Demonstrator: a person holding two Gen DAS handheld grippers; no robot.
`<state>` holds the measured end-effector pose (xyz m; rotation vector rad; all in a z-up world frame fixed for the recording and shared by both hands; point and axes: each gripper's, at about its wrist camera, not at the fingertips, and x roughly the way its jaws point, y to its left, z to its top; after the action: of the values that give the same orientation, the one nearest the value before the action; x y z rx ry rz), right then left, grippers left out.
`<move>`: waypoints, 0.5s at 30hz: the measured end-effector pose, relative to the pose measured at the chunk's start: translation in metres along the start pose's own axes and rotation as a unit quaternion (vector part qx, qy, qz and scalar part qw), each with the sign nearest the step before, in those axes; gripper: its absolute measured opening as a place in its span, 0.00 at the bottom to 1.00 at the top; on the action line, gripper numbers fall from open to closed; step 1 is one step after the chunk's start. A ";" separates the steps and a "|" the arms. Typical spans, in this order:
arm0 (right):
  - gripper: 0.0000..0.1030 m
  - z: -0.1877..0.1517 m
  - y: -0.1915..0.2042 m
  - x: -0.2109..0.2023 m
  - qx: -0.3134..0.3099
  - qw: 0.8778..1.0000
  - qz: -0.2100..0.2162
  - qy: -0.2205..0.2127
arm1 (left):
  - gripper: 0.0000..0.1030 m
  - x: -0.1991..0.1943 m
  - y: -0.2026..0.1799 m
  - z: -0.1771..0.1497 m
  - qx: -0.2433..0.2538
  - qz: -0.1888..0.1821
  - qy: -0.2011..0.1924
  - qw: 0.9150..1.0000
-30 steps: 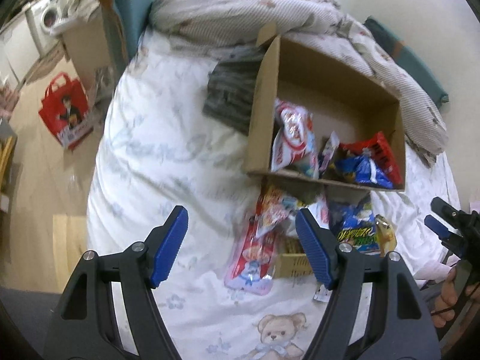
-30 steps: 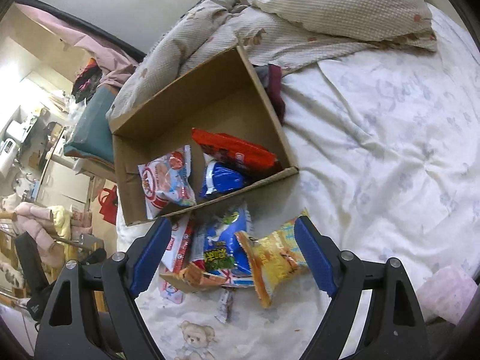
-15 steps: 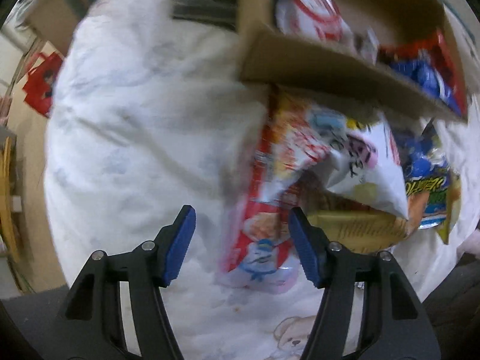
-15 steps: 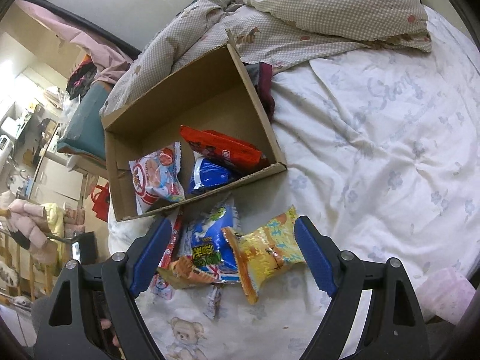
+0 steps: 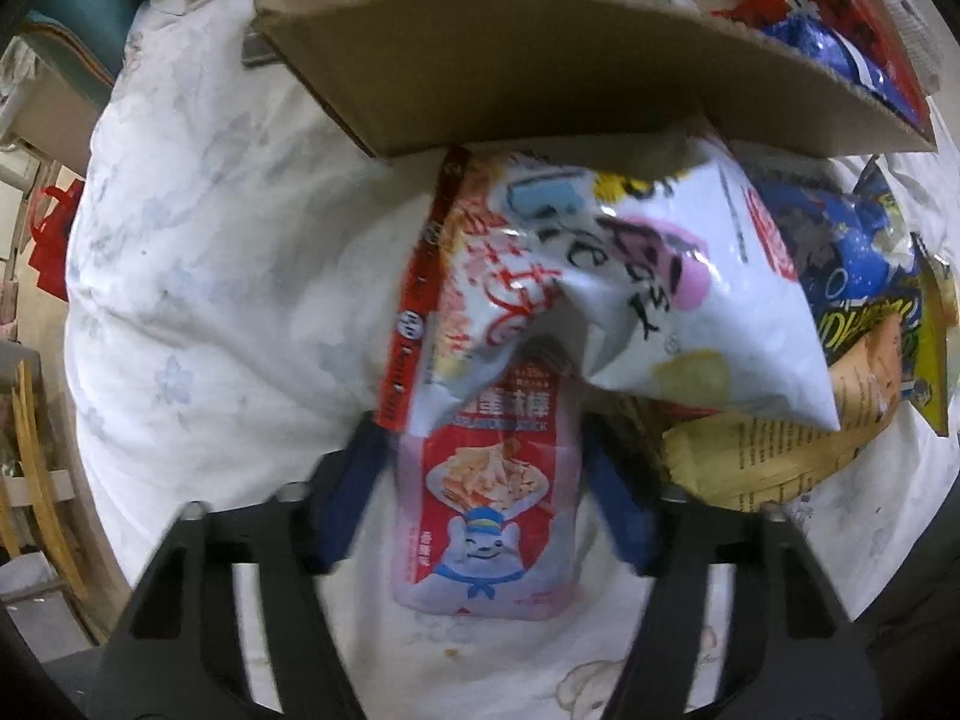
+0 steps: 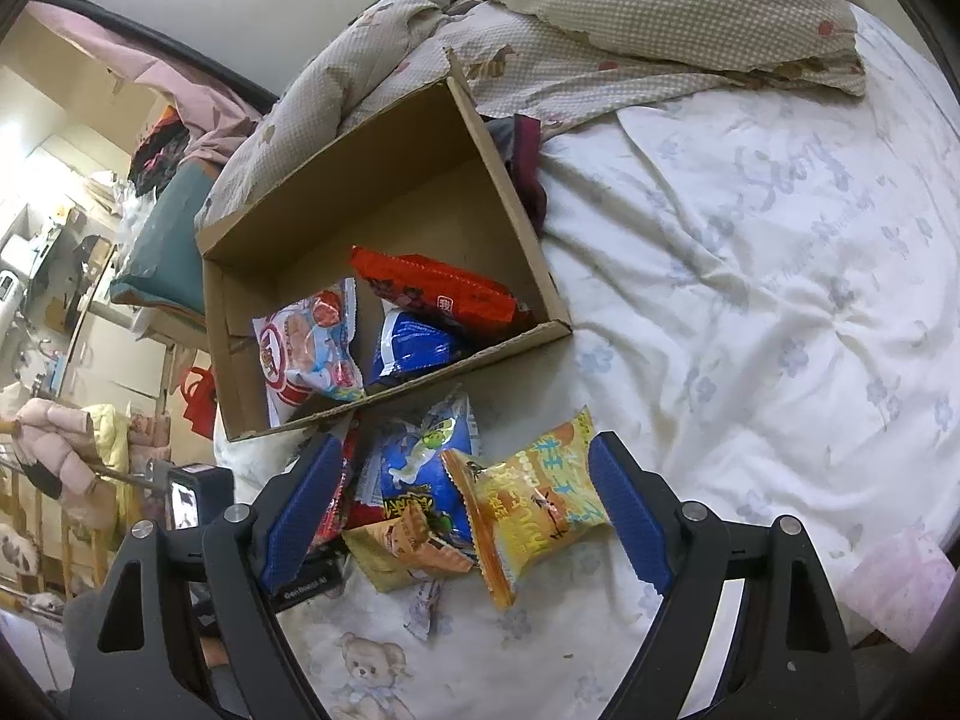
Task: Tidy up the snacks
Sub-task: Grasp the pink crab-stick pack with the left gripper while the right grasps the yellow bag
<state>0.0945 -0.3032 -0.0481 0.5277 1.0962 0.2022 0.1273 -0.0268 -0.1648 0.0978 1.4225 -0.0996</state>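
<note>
Fingers straddle pink snack packet below box edge.

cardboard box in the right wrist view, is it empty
No, the cardboard box holds a red packet, a blue packet and a white and red bag along its near wall.

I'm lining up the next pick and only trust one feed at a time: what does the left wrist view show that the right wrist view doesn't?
Left wrist only: the left gripper, jaws just closing, astride a red-and-pink stick-snack bag, and a white bag overlapping it.

Right wrist only: the open right gripper above a yellow snack bag, plus the rumpled checked quilt.

Both: the cardboard box and the blue bag.
</note>
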 end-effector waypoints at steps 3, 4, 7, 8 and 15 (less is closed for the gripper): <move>0.84 0.000 0.000 0.001 0.000 1.000 -0.005 0.002 | 0.51 -0.003 0.006 0.002 -0.010 -0.007 0.004 1.000; 0.84 0.000 -0.001 0.002 0.002 1.000 -0.009 0.004 | 0.51 -0.007 0.006 0.000 -0.010 -0.005 0.003 1.000; 0.84 -0.001 -0.004 0.005 0.006 1.000 -0.014 0.012 | 0.51 -0.016 0.009 -0.012 -0.011 -0.008 0.007 1.000; 0.84 -0.002 -0.005 0.006 0.007 1.000 -0.016 0.016 | 0.51 -0.020 0.010 -0.016 -0.015 -0.011 0.011 1.000; 0.84 -0.004 -0.012 0.022 0.021 0.998 -0.029 0.049 | 0.51 -0.065 0.015 -0.038 -0.020 -0.040 -0.008 0.999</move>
<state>0.0998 -0.3037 -0.0730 0.5278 1.2111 0.1555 0.0827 -0.0067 -0.1059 0.0069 1.4109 -0.1365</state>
